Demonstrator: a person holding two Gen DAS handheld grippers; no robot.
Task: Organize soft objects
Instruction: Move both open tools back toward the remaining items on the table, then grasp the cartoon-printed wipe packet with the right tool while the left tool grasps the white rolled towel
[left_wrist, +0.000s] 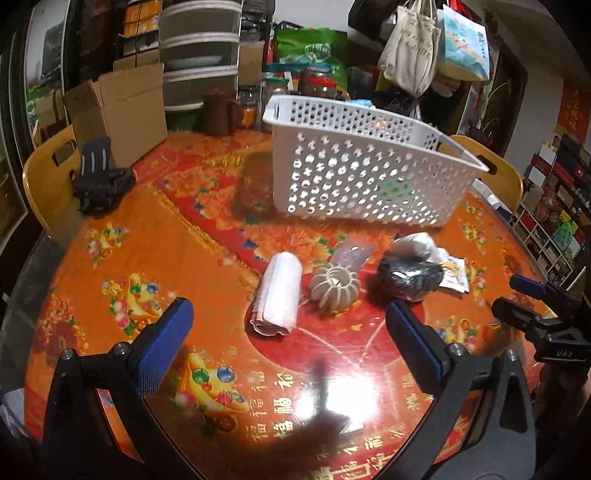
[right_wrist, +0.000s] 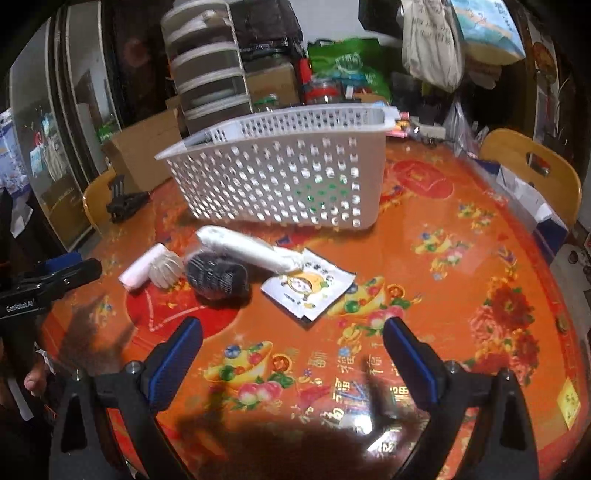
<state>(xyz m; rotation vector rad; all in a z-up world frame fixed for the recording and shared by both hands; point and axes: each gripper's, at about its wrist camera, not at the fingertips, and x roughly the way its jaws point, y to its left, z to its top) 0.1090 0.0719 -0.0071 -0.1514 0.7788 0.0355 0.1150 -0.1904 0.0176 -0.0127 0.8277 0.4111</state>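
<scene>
On the round orange table, a white rolled towel (left_wrist: 280, 291) (right_wrist: 144, 267), a beige ribbed ball (left_wrist: 334, 288) (right_wrist: 166, 267), a dark knitted bundle (left_wrist: 410, 278) (right_wrist: 216, 275), a white plastic-wrapped roll (right_wrist: 247, 247) (left_wrist: 417, 242) and a printed sachet (right_wrist: 308, 286) (left_wrist: 454, 275) lie in front of a white perforated basket (left_wrist: 362, 166) (right_wrist: 280, 173). My left gripper (left_wrist: 284, 332) is open and empty just short of the towel. My right gripper (right_wrist: 291, 350) is open and empty near the sachet. Something green shows through the basket holes.
A black clamp-like stand (left_wrist: 101, 179) (right_wrist: 123, 201) sits at the table's far left edge. Wooden chairs (left_wrist: 48, 181) (right_wrist: 532, 166) stand at both sides. Jars (left_wrist: 314, 81), cardboard boxes (left_wrist: 125, 110) and hanging bags (left_wrist: 410, 51) crowd the back.
</scene>
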